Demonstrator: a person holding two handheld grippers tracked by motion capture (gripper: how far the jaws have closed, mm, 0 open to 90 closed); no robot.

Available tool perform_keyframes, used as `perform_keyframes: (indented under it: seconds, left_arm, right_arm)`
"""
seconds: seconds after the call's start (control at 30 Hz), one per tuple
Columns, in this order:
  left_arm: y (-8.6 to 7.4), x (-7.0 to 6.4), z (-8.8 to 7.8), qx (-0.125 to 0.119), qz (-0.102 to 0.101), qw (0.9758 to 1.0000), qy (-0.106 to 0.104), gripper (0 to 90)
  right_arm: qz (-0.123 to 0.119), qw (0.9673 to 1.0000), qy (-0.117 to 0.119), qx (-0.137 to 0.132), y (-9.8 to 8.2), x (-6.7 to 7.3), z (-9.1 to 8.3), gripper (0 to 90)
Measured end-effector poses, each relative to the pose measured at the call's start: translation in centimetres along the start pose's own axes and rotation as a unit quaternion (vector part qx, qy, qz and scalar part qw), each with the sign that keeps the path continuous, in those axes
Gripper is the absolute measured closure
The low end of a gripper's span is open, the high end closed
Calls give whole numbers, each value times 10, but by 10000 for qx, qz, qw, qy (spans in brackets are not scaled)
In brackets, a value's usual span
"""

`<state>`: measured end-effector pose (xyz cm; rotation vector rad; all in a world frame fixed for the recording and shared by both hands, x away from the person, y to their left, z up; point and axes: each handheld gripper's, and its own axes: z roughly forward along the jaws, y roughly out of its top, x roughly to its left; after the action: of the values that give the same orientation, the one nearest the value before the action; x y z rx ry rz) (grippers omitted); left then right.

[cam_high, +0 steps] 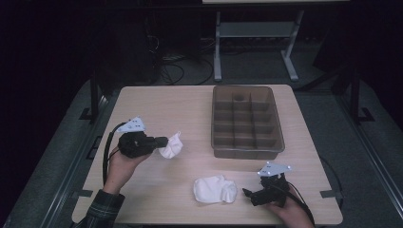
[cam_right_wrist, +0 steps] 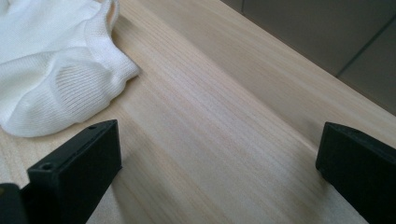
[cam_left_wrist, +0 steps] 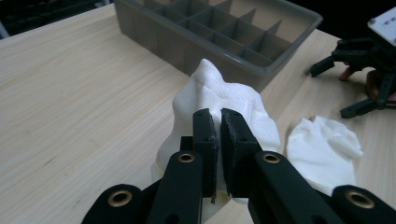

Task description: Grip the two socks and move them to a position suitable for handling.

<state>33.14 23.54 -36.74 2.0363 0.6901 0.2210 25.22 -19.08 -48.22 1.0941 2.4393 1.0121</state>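
Left gripper (cam_high: pixel 164 141), jaws clamped on a white sock (cam_left_wrist: pixel 219 100), lifted clear of the wooden table (cam_high: pixel 157 102), left of the grey divided tray (cam_high: pixel 247 121). Second white sock (cam_high: pixel 215 189) flat on the table near the front edge, just left of the right gripper (cam_high: pixel 248 194). Right gripper released, jaws wide apart with bare wood between them, low over the table.
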Motion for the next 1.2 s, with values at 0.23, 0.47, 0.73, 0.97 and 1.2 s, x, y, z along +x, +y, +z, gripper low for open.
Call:
perform_keyframes:
  seconds: [0.23,0.47,0.73,0.97,1.2]
  left_arm:
    - [5,-15,8,48,165,9997,-200,850]
    - [8,-26,19,92,242,9987,-438,850]
    - [12,-40,30,148,373,9970,-667,850]
    - [14,-53,41,220,475,9952,-831,851]
    - [14,-63,53,290,561,9933,-967,851]
  right_arm:
    - [-20,10000,0,-6,0,0,0,0]
    - [0,10000,10,-14,0,0,0,0]
    - [-3,10000,9,-17,0,0,0,0]
    - [6,10000,16,-12,0,0,0,0]
    - [-2,10000,19,-14,0,0,0,0]
